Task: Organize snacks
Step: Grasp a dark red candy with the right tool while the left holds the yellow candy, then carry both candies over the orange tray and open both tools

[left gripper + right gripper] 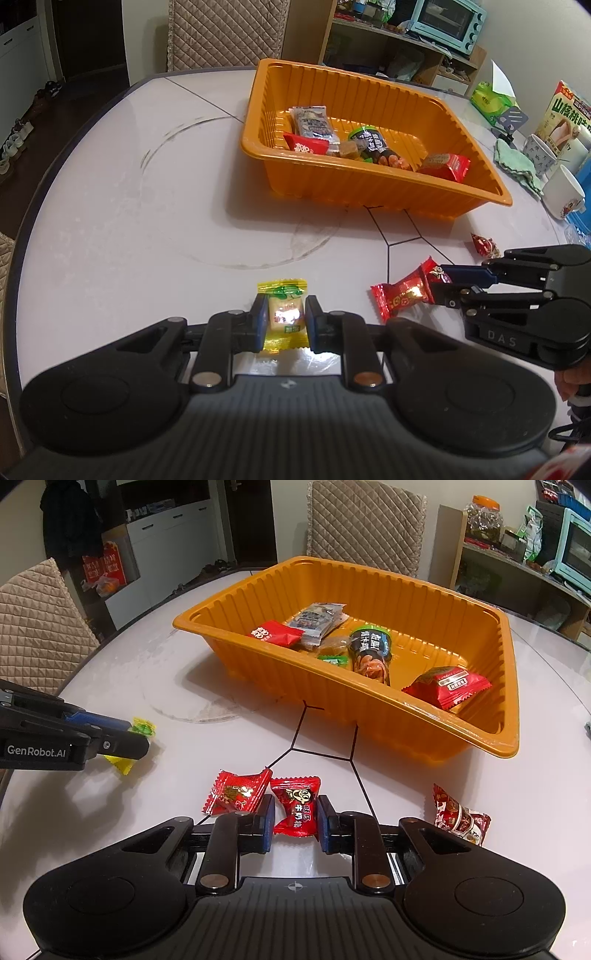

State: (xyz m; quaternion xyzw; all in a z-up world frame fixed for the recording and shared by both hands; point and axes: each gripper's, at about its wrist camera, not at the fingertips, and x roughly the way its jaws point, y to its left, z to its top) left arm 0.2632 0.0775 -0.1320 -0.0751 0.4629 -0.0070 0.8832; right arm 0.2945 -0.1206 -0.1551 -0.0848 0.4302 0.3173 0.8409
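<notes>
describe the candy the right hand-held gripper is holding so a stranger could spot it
Start at the orange tray on the white table. On the table in front of it lie three red sweets; it is the middle one, between the right hand-held gripper's pads, with a cartoon face on its wrapper.

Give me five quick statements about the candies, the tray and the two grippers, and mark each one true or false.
1. The left gripper is shut on a yellow-wrapped candy. True.
2. The orange tray is empty. False: it holds several snack packets.
3. The right gripper is shut on a red milk candy. True.
4. Both candies are already over the tray. False: both are down by the white table, short of the tray.
5. Other red candies lie loose on the table beside the right gripper. True.
</notes>
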